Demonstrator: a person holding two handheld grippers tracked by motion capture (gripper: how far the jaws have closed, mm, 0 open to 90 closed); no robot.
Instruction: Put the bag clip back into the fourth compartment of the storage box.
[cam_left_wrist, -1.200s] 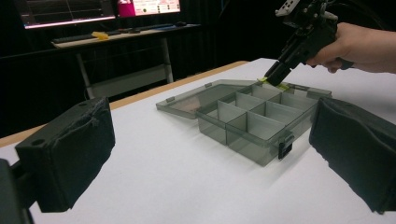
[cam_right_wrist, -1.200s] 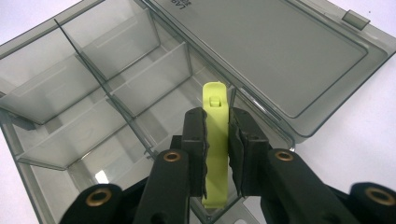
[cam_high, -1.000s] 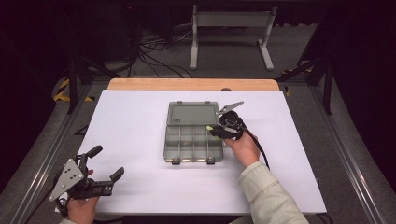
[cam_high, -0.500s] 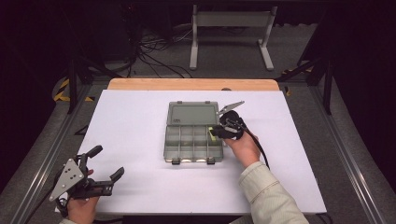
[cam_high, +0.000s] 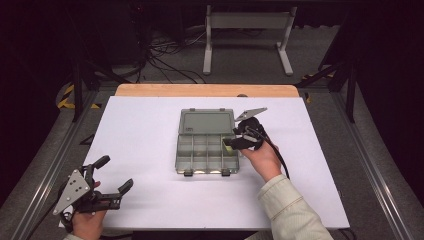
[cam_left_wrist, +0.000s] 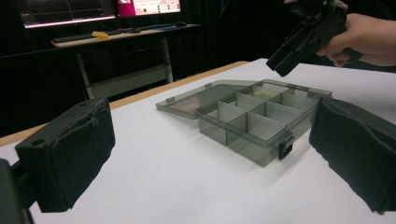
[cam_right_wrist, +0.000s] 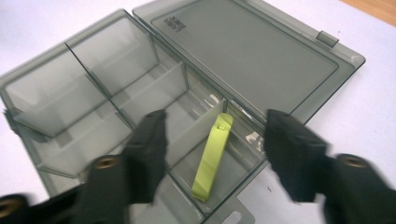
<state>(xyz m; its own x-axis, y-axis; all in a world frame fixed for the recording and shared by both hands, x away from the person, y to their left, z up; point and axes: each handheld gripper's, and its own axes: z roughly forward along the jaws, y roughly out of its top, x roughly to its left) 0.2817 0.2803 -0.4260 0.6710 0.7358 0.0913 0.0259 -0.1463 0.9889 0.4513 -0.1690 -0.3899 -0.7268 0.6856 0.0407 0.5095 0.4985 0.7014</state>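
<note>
Embossed lines on the box lid (cam_right_wrist: 243, 51) — too small to read

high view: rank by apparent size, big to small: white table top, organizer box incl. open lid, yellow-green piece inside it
1. White table top, by far the largest.
2. Organizer box, clear grey, lid open flat.
3. Yellow-green piece, a sliver in a compartment on the box's right side, partly hidden by the right gripper.
No close calls.

One clear grey compartment box (cam_high: 206, 144) with lid open, one yellow-green clip (cam_right_wrist: 212, 155) in a compartment, two handheld grippers: left gripper (cam_high: 114, 175), right gripper (cam_high: 233, 140), one white table (cam_high: 150, 145), one metal stand (cam_high: 246, 30) behind, two monitors (cam_left_wrist: 65, 10)
</note>
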